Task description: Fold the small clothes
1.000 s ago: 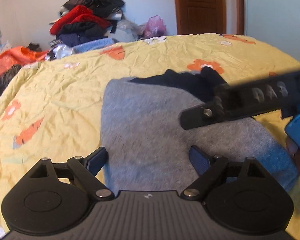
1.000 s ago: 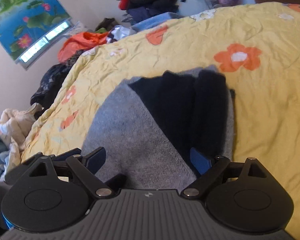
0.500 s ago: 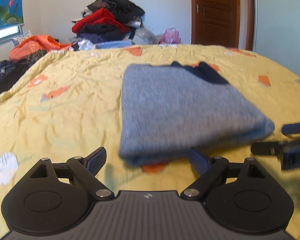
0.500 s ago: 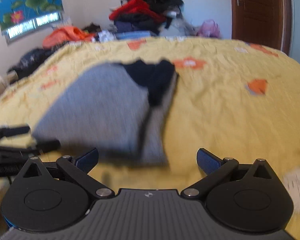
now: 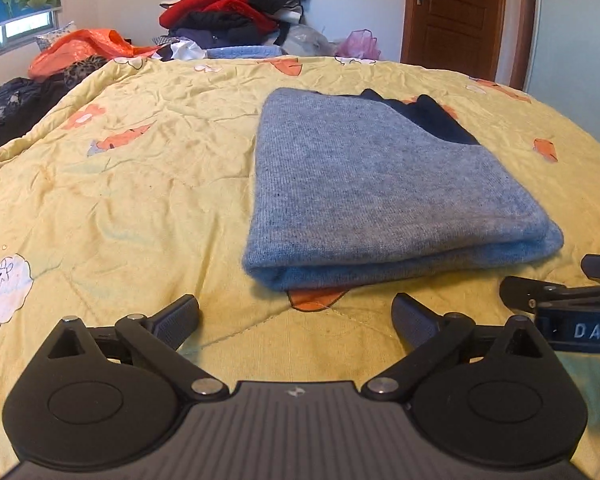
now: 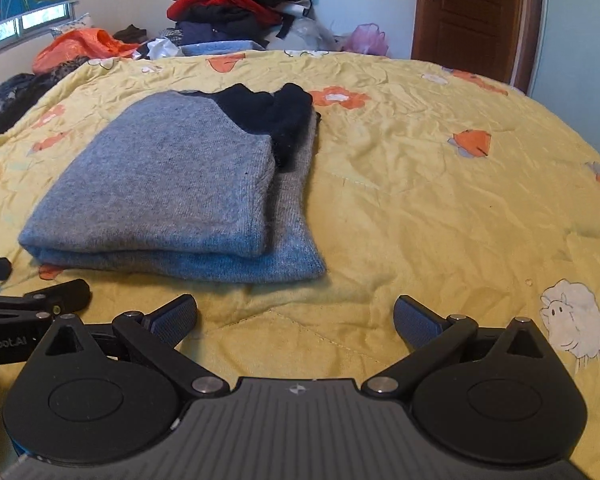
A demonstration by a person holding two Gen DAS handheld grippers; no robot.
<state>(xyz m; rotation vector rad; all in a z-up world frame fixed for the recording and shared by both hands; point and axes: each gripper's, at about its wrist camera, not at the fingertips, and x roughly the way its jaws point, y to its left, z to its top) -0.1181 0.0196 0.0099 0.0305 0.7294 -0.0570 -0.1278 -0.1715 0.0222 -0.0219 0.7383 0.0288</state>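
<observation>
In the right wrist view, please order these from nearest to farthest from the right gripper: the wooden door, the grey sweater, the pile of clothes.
1. Grey sweater, just ahead of the right gripper, left of centre on the bed.
2. Pile of clothes, beyond the bed's far edge.
3. Wooden door, far right; roughly as distant as the pile, hard to separate.

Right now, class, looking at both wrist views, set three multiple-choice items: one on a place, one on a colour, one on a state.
1. Where does the grey sweater lie?
A. on the yellow quilt
B. on the floor
C. on the clothes pile

2. What colour are its sleeves?
A. red
B. dark navy
C. white

3. How is the sweater?
A. spread flat, unfolded
B. folded, lying free
C. hanging from a gripper

Answers: 1 A, quilt shows all around it. 2 B, dark sleeves peek out at the far end. 3 B, layered edges show, and the left gripper and right gripper are empty, short of it.
</observation>
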